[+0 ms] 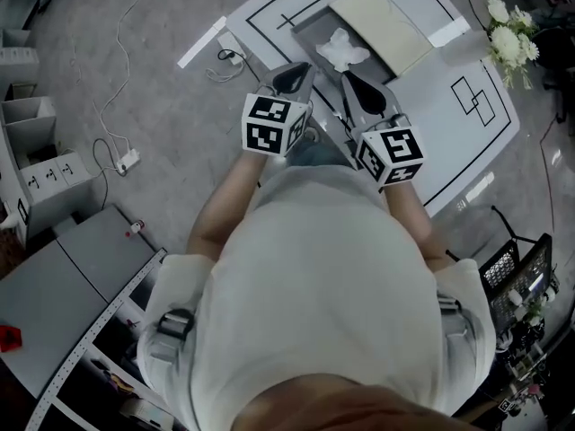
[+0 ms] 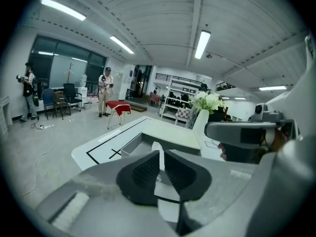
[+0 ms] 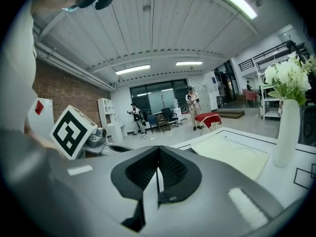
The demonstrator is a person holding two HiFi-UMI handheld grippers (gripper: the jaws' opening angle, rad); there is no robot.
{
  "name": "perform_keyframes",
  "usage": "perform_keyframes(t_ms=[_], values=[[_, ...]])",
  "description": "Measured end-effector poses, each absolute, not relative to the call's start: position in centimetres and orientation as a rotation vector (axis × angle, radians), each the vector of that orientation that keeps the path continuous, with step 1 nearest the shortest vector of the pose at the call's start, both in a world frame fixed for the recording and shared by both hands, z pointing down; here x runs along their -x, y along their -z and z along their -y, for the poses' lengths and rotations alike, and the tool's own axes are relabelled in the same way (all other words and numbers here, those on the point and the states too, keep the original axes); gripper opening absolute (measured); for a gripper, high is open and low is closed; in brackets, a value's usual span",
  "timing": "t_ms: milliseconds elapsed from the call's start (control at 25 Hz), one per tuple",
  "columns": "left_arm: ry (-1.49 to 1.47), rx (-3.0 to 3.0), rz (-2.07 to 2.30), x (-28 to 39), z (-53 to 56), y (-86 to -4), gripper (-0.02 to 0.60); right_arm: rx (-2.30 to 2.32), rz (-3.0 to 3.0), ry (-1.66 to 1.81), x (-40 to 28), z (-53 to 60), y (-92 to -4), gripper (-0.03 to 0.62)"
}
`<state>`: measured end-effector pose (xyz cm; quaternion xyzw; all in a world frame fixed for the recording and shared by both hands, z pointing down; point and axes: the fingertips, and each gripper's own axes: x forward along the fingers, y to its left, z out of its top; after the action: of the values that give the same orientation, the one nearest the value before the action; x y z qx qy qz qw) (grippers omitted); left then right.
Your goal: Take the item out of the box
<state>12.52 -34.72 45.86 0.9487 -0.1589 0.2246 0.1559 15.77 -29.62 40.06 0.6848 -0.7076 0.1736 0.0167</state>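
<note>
The left gripper [image 1: 295, 72] has its jaws parted by only a narrow slit, with nothing in it. The right gripper [image 1: 355, 83] has its jaws pressed together and empty. Each carries a cube [image 1: 274, 124] printed with black-and-white square patterns. Both point at a white table [image 1: 449, 106] marked with black lines. Just beyond their tips sits an open grey box [image 1: 313, 32], with a cream lid [image 1: 386, 21] laid back beside it. A crumpled white item [image 1: 344, 48] lies inside the box. Farther off, at the table's right corner, a vase [image 3: 287, 132] holds white flowers.
</note>
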Motion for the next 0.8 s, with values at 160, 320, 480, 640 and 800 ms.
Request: perform_keyframes(t_ms=[160,320,480,640,800], values=[[-0.74,-2.729,0.34,-15.0,34.6,-47.2,0.087,-2.182,2.147,-0.57,-17.3,29.8,-40.9,0.002],[-0.866,-2.763,0.216,-17.7,34.2,-48.7,0.147,-2.238,2.098,-0.597,-18.7,29.4,-41.5,0.002],[-1.01,-2.796,0.128,-20.2,34.2,-50.5,0.19,-2.284,2.05,-0.625,-20.0,28.7,-42.4,0.002],[-1.143,-2.795,0.106,-21.7,34.5,-52.4,0.192,-2.309,2.019,-0.642,-20.9,28.2,-42.9,0.002],[-1.278,-2.794,0.064,-22.7,34.4,-54.0,0.192,-2.331,2.003,-0.658,-21.5,27.7,-43.2,0.002]])
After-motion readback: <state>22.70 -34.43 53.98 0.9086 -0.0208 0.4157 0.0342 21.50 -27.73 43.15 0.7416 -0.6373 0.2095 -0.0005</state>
